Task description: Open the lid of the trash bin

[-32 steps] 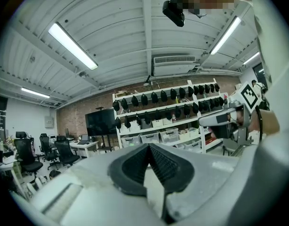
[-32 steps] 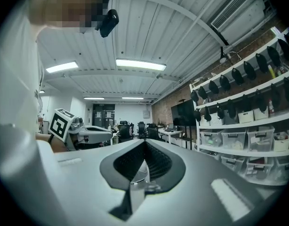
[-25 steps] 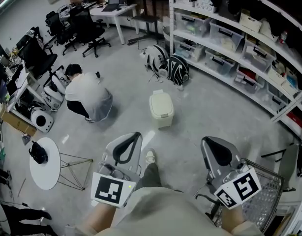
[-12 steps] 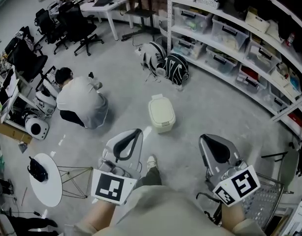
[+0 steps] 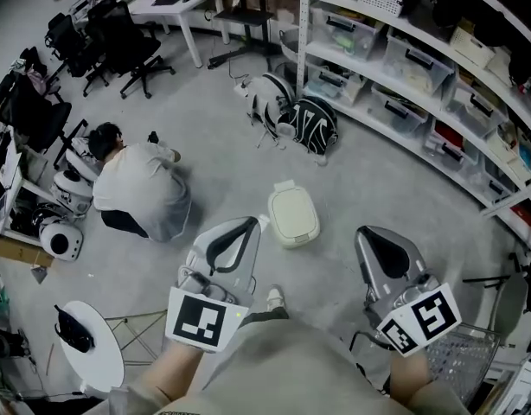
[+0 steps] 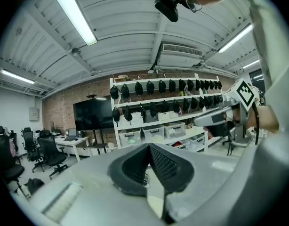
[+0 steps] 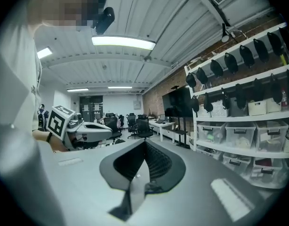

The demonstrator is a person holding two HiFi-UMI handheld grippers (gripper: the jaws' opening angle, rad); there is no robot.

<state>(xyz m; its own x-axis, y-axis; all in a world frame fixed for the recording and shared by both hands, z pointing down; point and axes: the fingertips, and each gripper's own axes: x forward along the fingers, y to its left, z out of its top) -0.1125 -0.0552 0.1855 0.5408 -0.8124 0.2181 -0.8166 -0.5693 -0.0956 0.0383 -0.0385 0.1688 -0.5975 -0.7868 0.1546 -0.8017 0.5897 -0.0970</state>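
Bin unopened, left tongs, right tongs closed

Smooth plastic trash bin, matt concrete floor

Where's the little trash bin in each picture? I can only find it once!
Head view: the trash bin sits near the middle of the picture, closed.
Left gripper view: not in it.
Right gripper view: not in it.
Shared landmark: the white shelves are on the right in the head view, in the middle in the left gripper view, and at the right edge in the right gripper view.
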